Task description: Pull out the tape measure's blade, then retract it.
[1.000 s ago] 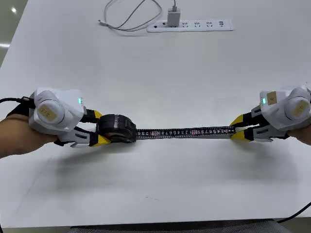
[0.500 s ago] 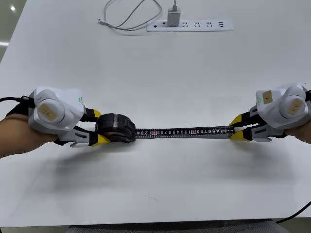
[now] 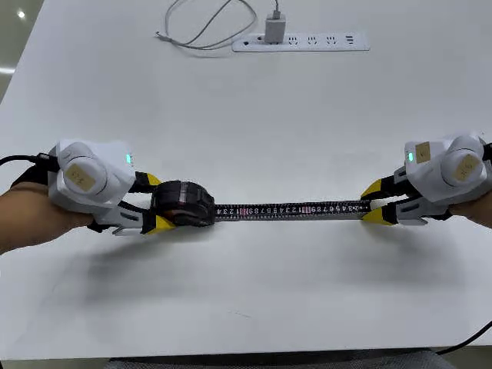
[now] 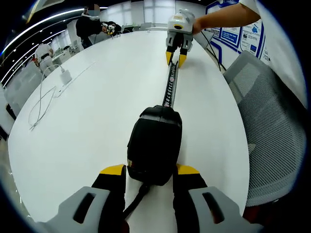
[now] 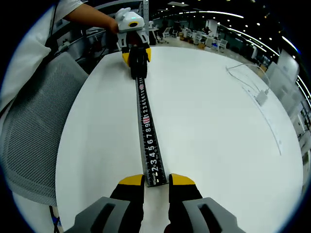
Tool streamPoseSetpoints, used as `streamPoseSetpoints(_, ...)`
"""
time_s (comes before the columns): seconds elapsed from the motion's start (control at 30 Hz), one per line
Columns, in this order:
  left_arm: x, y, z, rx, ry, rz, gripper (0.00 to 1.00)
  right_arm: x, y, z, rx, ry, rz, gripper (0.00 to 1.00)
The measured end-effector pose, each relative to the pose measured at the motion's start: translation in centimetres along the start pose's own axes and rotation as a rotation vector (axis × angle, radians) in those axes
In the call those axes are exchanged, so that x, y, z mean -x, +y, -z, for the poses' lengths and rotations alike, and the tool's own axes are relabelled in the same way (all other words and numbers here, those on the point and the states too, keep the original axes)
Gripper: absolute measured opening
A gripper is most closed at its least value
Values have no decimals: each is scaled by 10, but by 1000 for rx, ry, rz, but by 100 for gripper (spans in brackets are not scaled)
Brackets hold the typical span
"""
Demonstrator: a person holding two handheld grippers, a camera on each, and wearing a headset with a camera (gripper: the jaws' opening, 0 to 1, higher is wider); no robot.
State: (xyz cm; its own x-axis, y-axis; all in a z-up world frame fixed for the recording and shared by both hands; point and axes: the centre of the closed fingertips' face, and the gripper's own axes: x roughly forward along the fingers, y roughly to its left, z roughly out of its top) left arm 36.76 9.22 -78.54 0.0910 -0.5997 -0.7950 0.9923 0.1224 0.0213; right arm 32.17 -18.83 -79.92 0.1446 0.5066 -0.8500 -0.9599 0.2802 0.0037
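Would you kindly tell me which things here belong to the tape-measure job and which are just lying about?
In the job:
- tape measure case, gripped by the left gripper
- blade, pulled out along the table, its end pinched by the right gripper

Lying about:
- power strip
- charger plugged into it
- white cable
- mesh chair
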Motion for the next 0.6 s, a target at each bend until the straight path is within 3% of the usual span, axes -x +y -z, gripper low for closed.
streamPoseSetpoints(0.3, 1, 0, -6, 25, -20, 1, 35, 1, -2, -4, -25, -21, 11, 19)
streamPoseSetpoints(0.4, 2, 2, -9, 60, -37, -3, 37, 2, 0, -13, -116, -79, 7, 26)
streamPoseSetpoints(0.6, 4, 0, -12, 72, -50, -6, 40, 2, 2, -14, -94, -73, 7, 26)
